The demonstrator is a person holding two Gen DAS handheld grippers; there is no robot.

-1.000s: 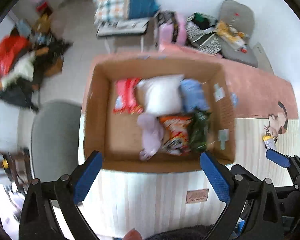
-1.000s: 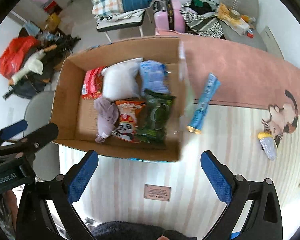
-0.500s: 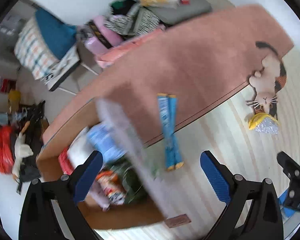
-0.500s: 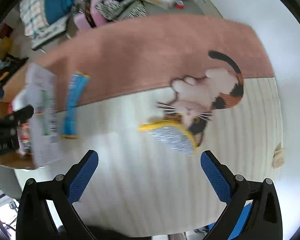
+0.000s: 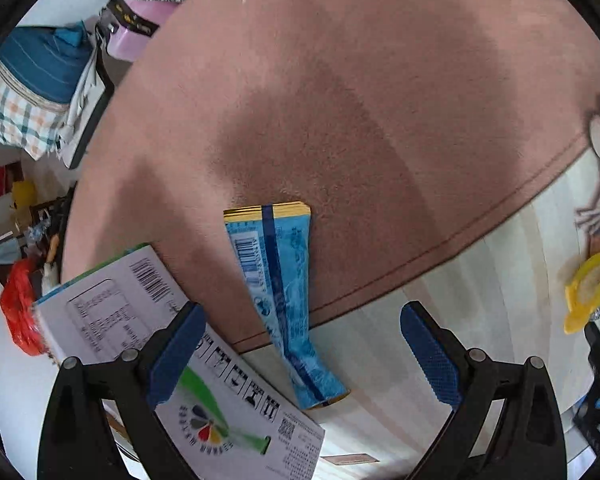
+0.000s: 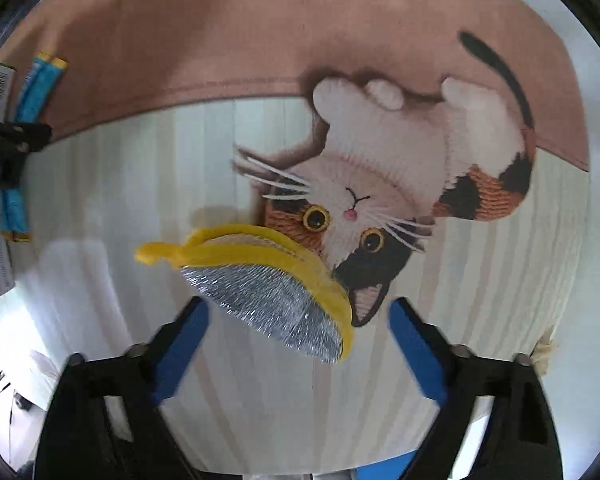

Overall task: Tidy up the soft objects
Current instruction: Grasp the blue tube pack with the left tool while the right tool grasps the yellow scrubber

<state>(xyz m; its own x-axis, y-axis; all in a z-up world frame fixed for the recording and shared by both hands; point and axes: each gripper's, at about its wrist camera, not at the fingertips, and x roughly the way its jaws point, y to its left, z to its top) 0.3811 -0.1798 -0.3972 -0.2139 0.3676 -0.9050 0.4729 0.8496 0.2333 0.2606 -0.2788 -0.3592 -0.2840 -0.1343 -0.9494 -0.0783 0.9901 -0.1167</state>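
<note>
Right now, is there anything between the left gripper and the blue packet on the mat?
Nothing visible blocks it. The blue packet lies flat ahead of the open left gripper. The white box flap sits beside and under its left finger, not across the path.

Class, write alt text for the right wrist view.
The open right gripper hovers above a yellow-rimmed silver scrubber lying on a striped mat with a calico cat print. A blue packet lies far left.

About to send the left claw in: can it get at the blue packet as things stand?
Probably yes. The left claw is open, and the blue packet lies flat between its fingers with nothing on top; the box flap sits just beside it.
</note>
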